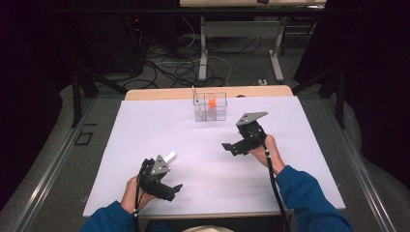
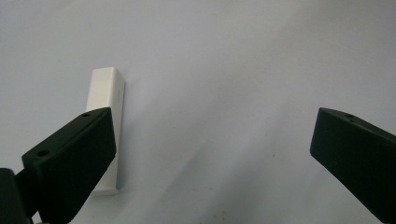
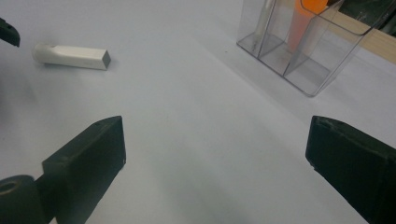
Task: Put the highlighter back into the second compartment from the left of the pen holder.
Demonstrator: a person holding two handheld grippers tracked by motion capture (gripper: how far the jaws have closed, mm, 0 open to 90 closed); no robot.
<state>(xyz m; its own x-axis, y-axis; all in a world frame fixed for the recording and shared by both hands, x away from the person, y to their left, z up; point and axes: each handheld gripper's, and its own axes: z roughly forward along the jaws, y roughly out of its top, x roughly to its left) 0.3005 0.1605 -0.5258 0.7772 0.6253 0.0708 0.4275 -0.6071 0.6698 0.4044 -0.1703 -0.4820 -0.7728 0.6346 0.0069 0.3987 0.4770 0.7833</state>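
Your left gripper (image 1: 178, 187) stands open just beside the white bar (image 2: 106, 126), which lies flat on the worktop (image 1: 145, 140). It looks light, rigid and smooth; pinch its long sides mid-length. Your right gripper (image 1: 226, 147) is open too.

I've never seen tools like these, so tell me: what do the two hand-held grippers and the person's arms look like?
Both are black, chunky hand tools. The left gripper and the right gripper each carry a grey three-cornered plate on top and end in two flat, blocky black jaws. A black cable trails back from each along the forearm. The person wears blue long sleeves.
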